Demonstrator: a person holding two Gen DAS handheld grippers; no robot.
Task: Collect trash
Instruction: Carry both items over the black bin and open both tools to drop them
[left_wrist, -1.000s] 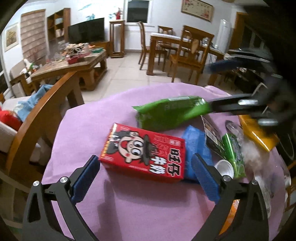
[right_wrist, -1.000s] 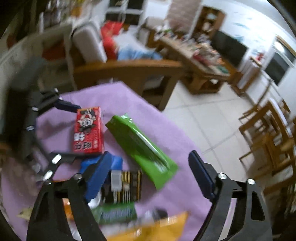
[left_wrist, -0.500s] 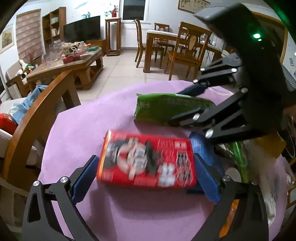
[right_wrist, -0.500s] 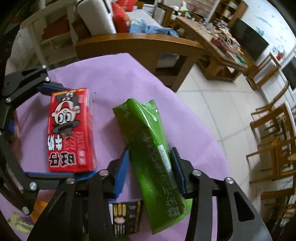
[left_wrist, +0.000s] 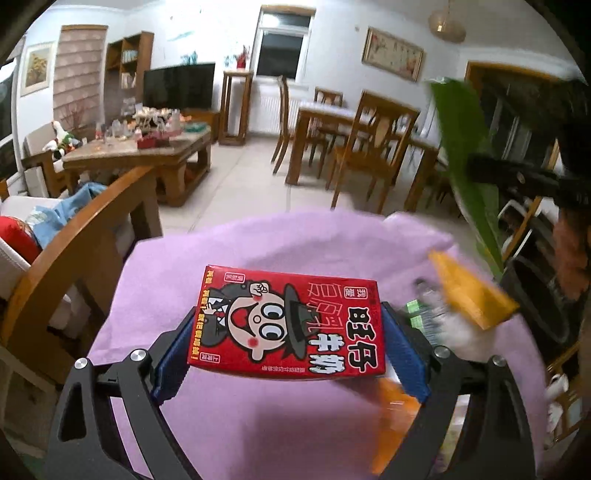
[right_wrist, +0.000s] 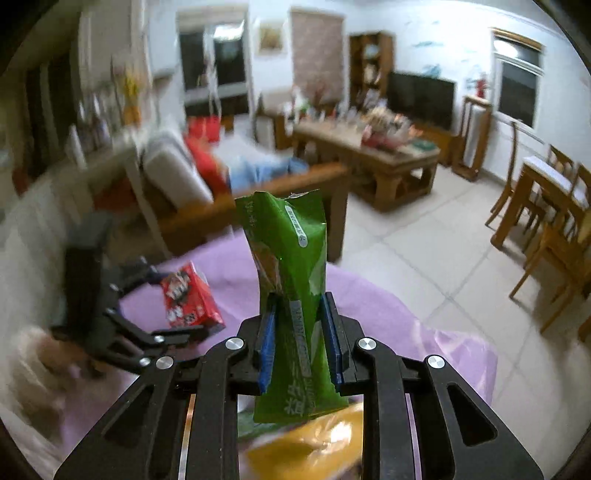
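A red milk carton (left_wrist: 288, 325) with a cartoon face sits crosswise between the blue pads of my left gripper (left_wrist: 290, 354), which is shut on it just above the purple tablecloth (left_wrist: 221, 266). The right wrist view shows the same carton (right_wrist: 192, 299) at the left. A green snack packet (right_wrist: 291, 258) stands upright between the pads of my right gripper (right_wrist: 301, 332). Those jaws are closing and pinch the packet's lower half. In the left wrist view the packet (left_wrist: 461, 140) hangs blurred high at the right, clear of the table.
A yellow packet (left_wrist: 469, 295), a blurred green can (left_wrist: 417, 314) and an orange scrap (left_wrist: 391, 417) lie on the cloth's right side. A wooden chair back (left_wrist: 74, 236) curves along the left edge. A dark container (left_wrist: 535, 295) stands past the right edge.
My right gripper closed on the green packet and lifted it upright off the table. My left gripper closed on the red carton and raised it a little.
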